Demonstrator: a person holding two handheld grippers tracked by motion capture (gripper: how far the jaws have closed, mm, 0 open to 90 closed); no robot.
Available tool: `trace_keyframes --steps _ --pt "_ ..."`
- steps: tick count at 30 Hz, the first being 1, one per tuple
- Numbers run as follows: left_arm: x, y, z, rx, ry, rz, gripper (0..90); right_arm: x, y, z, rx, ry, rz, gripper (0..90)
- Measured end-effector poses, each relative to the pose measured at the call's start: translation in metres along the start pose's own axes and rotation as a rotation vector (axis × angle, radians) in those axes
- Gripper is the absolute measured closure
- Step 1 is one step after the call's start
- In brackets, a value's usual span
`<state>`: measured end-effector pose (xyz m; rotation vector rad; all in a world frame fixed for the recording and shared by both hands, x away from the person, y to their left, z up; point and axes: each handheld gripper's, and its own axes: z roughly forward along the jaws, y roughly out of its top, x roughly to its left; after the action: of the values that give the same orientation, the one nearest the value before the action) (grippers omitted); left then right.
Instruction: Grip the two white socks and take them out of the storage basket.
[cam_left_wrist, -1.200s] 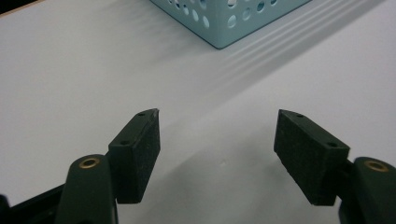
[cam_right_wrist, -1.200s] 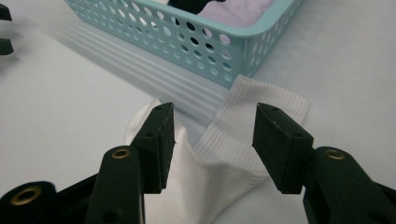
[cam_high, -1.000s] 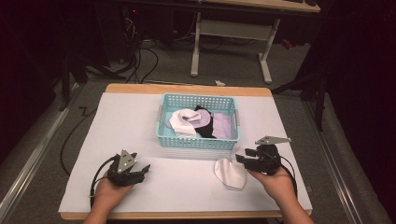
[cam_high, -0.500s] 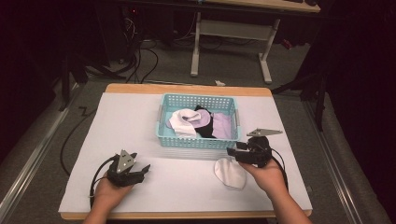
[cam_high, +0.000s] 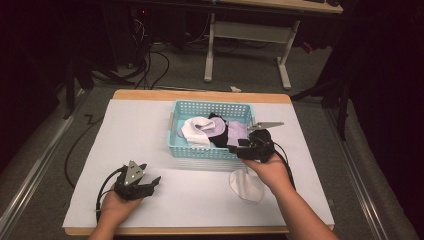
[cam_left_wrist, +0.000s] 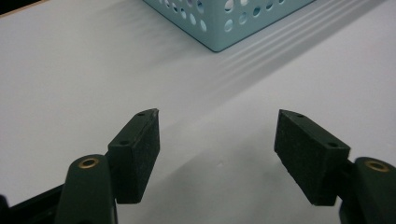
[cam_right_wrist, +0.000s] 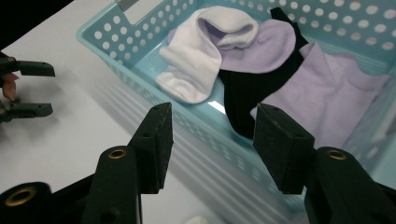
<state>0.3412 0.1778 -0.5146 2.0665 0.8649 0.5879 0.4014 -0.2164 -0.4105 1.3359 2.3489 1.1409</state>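
Basket (cam_high: 200, 150) wall ahead of right gripper (cam_high: 243, 149), open top passable; bare sheet (cam_high: 150, 130) around left gripper (cam_high: 152, 182) — unobstructed

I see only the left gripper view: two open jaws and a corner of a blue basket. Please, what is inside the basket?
Observer: Socks: one white, some lilac, one black.
Operator: Where is the right gripper?
Observer: The right gripper is at the basket front rim, jaws open, nothing between them.
Operator: Is anything lying outside the basket?
Observer: Yes, a white sock lies flat on the table, below the right hand.
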Motion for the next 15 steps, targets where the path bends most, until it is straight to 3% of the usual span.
trace_keyframes --steps 6,15 --pt "0.0 0.0 0.0 0.001 -0.005 0.001 31.8 0.003 0.02 0.02 0.021 0.017 -0.013 50.5" --pt "0.0 0.0 0.0 -0.001 -0.012 0.0 31.8 0.006 0.039 0.046 0.049 0.001 -0.019 50.6"
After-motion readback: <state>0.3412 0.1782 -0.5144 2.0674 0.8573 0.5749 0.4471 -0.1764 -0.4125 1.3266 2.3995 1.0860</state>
